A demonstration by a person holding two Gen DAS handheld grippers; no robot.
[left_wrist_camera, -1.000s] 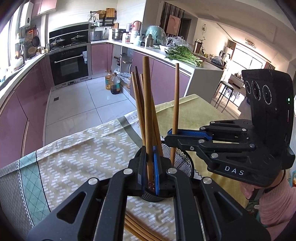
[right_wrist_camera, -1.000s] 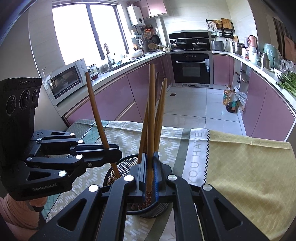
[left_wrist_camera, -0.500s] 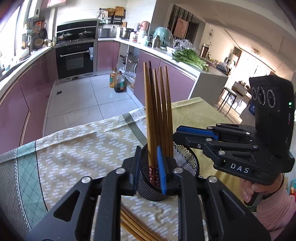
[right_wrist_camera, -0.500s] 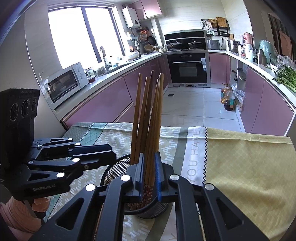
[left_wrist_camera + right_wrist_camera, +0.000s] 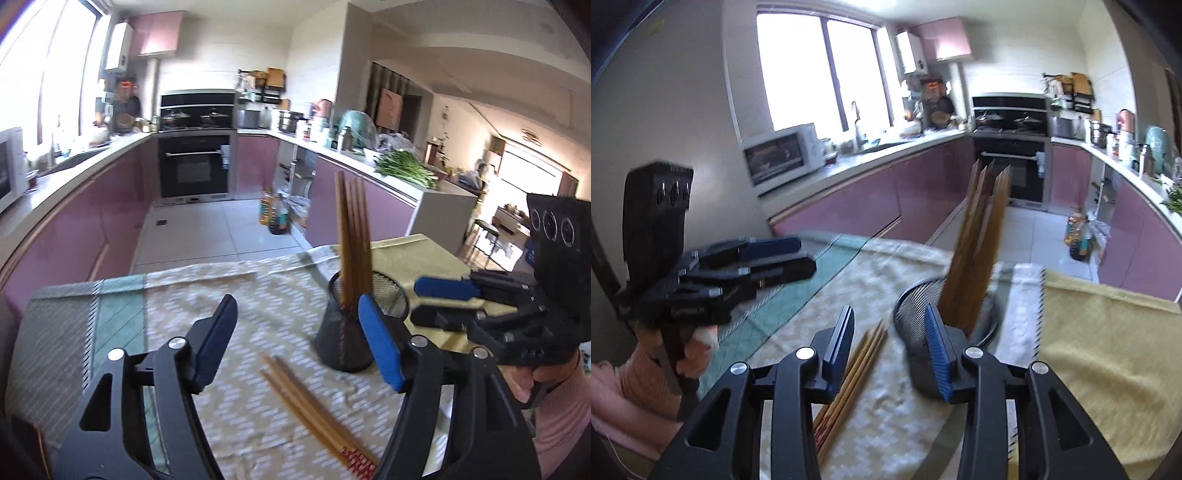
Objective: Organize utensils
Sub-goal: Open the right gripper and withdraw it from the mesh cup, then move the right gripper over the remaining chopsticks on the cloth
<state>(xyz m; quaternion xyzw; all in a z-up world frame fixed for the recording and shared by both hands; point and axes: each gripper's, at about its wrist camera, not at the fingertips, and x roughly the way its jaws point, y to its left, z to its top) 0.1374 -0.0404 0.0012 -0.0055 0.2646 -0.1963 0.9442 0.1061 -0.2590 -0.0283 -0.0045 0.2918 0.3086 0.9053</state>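
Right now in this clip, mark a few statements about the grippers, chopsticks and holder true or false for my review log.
1. The left gripper is open and holds nothing. True.
2. The black mesh cylindrical holder lies tipped over on the patterned tablecloth. False: it stands upright.
3. A bundle of brown wooden chopsticks stands in the holder. True.
4. No chopsticks remain on the tablecloth. False: several loose wooden chopsticks lie in front of the holder.
5. The right gripper is clamped on a chopstick. False: its jaws are apart and empty.
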